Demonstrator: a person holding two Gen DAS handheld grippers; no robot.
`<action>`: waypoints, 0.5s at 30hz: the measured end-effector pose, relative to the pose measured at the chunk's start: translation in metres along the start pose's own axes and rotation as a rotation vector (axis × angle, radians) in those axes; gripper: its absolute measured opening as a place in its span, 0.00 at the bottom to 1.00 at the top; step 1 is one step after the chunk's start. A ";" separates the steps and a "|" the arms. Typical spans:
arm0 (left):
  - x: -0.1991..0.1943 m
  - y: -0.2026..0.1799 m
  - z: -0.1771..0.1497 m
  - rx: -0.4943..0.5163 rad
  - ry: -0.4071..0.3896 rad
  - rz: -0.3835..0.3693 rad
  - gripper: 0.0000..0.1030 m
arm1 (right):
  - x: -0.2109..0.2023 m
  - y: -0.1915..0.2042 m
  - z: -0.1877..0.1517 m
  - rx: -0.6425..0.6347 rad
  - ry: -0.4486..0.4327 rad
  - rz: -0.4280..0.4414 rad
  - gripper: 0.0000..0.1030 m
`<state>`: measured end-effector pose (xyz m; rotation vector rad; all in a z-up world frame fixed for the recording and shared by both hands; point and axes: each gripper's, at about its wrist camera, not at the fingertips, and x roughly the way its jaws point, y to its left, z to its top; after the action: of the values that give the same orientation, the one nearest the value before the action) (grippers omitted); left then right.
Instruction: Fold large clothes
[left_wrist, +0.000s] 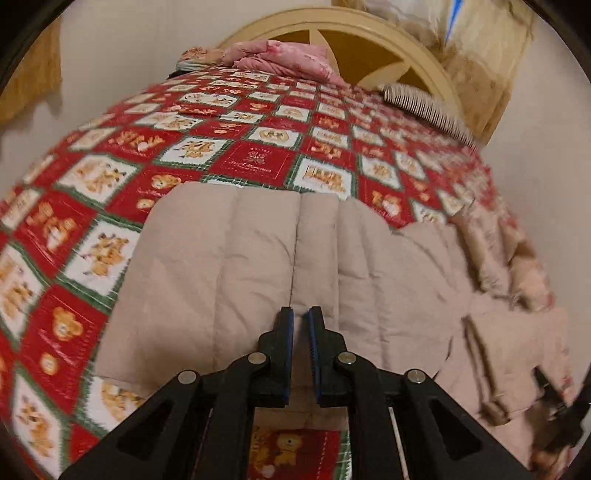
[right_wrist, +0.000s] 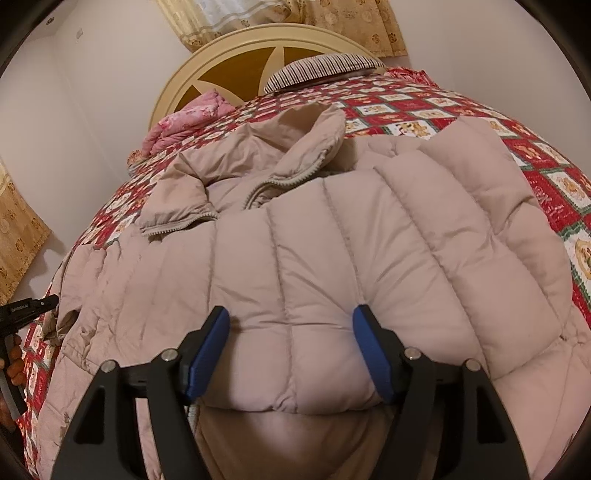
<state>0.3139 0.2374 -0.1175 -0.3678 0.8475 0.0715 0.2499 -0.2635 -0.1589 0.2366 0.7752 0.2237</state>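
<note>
A beige quilted puffer jacket (right_wrist: 332, 251) lies spread on the bed, collar (right_wrist: 317, 136) and open zipper toward the headboard. In the left wrist view its hem end (left_wrist: 236, 266) lies flat before me. My left gripper (left_wrist: 301, 317) is nearly closed, pads a narrow gap apart, just above the jacket; I cannot see fabric between them. My right gripper (right_wrist: 291, 321) is open, its blue pads (right_wrist: 212, 347) pressing on either side of a puffed fold of the jacket. The left gripper also shows at the left edge of the right wrist view (right_wrist: 29, 308).
The bed carries a red, white and green teddy-bear quilt (left_wrist: 110, 192). A pink folded blanket (left_wrist: 280, 59) and a striped pillow (right_wrist: 325, 68) lie by the cream round headboard (right_wrist: 258, 40). Walls and gold curtains (right_wrist: 22, 236) surround the bed.
</note>
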 end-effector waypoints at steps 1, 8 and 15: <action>-0.001 0.002 0.000 -0.005 -0.008 -0.026 0.08 | 0.000 0.000 0.000 0.001 0.000 0.001 0.70; -0.018 -0.002 0.000 -0.023 -0.076 -0.287 0.93 | 0.000 0.000 0.000 0.000 -0.002 0.000 0.70; -0.012 -0.029 0.001 0.148 -0.089 -0.020 0.93 | 0.000 0.000 0.000 -0.003 -0.005 0.006 0.70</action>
<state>0.3126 0.2119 -0.0995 -0.2327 0.7557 0.0065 0.2496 -0.2632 -0.1591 0.2366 0.7688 0.2300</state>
